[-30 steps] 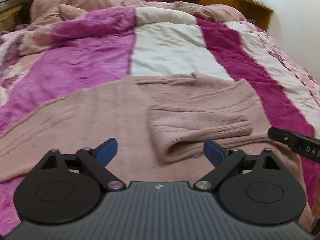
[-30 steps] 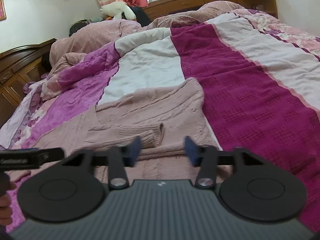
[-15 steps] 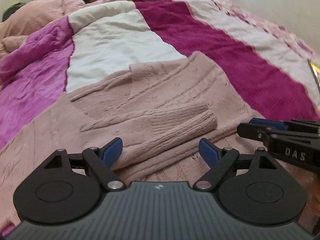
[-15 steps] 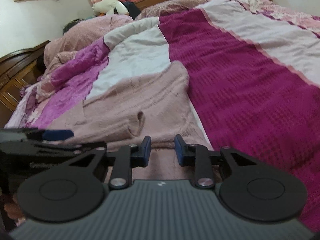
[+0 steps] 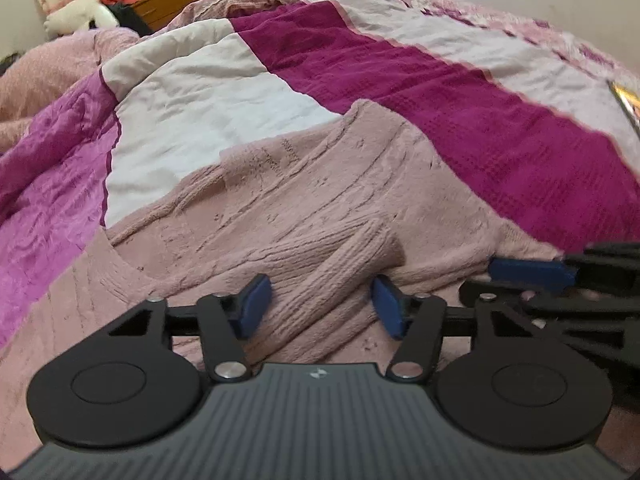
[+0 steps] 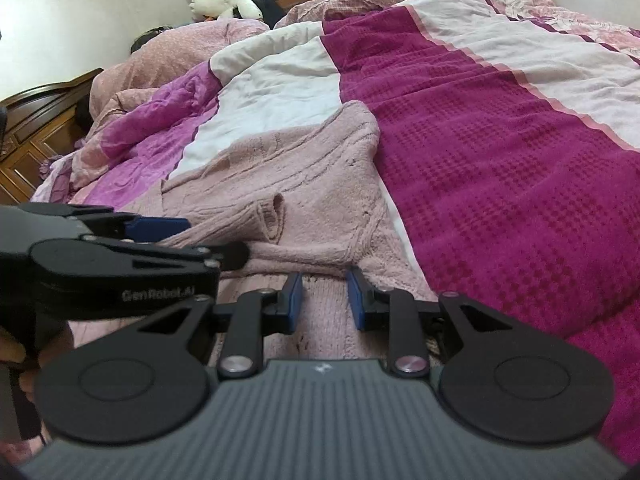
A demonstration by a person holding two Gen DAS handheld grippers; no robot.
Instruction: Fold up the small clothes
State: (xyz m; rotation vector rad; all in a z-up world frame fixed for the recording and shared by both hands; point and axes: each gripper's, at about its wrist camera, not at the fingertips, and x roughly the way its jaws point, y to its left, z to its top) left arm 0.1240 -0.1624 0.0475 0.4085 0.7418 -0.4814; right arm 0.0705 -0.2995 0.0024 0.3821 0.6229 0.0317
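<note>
A pale pink knitted sweater [image 5: 304, 200] lies spread on the bed, one sleeve [image 5: 332, 276] folded across its body. My left gripper [image 5: 320, 306] is open, its blue pads either side of the folded sleeve's ribbed cuff, low over it. My right gripper [image 6: 325, 298] is open with a narrower gap, fingers down at the sweater's [image 6: 280, 168] near hem, knit between the pads. The left gripper also shows in the right wrist view [image 6: 120, 248], close beside on the left. The right gripper shows at the right edge of the left wrist view [image 5: 532, 272].
The bed is covered by a quilt [image 6: 500, 140] in magenta, white and purple bands. Pink pillows [image 6: 168, 52] and a white plush toy [image 6: 224, 2] lie at the head. A wooden headboard [image 6: 36, 120] stands at the left.
Both grippers moved forward and down onto the sweater. The left gripper's gap has narrowed around the sleeve cuff. The right gripper, nearly closed half a second ago, has opened slightly.
</note>
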